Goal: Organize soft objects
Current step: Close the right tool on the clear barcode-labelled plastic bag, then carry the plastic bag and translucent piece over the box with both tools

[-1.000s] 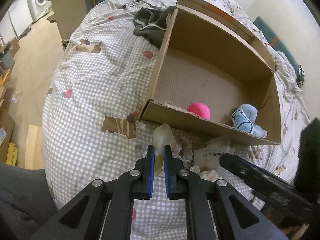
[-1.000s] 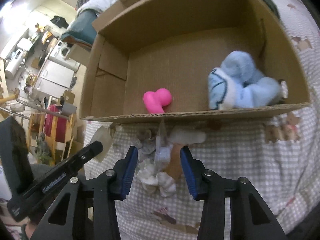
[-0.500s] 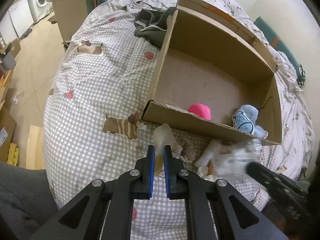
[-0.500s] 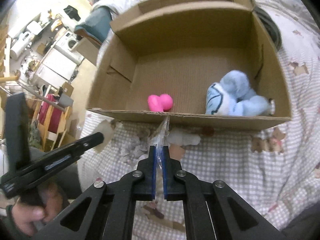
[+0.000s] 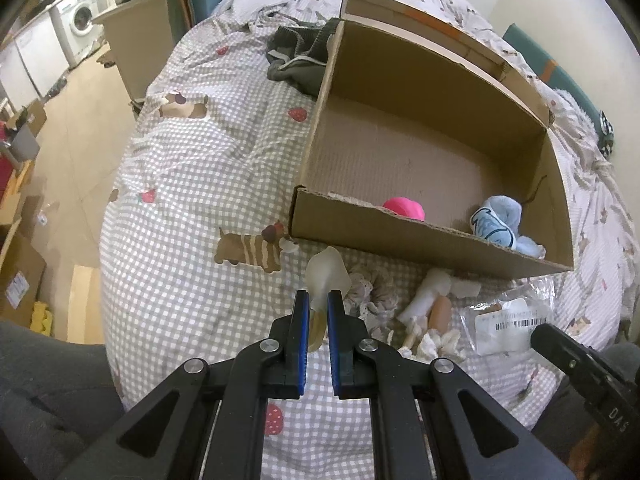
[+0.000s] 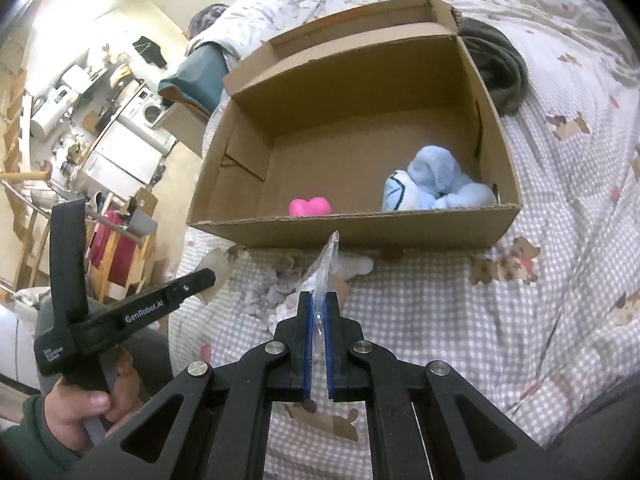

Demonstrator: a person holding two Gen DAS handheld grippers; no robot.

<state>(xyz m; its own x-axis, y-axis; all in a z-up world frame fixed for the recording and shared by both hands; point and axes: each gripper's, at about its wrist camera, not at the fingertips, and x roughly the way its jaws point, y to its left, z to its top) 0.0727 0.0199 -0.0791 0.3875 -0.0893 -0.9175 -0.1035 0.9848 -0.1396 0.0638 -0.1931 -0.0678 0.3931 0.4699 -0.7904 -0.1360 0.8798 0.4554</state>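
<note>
An open cardboard box (image 5: pixel 424 242) (image 6: pixel 360 232) lies on the checked bed cover. Inside are a pink heart toy (image 5: pixel 404 209) (image 6: pixel 310 206) and a light blue plush (image 5: pixel 500 228) (image 6: pixel 434 182). My left gripper (image 5: pixel 318 300) is shut on a pale translucent soft piece (image 5: pixel 326 274) in front of the box. My right gripper (image 6: pixel 319 300) is shut on a clear plastic bag (image 6: pixel 326 268), which also shows in the left wrist view (image 5: pixel 508 320) with a barcode label. A white and tan soft toy with frilly fabric (image 5: pixel 428 312) lies between the grippers.
A dark grey garment (image 5: pixel 300 60) (image 6: pixel 496 68) lies beyond the box. The bed edge drops to the floor on the left, with cardboard boxes (image 5: pixel 16 280) and a washing machine (image 5: pixel 78 26). A red rack (image 6: pixel 116 248) stands beside the bed.
My right gripper has shut on the clear plastic bag and pulled it back and up from the soft toy. My left gripper stays shut in the same place.
</note>
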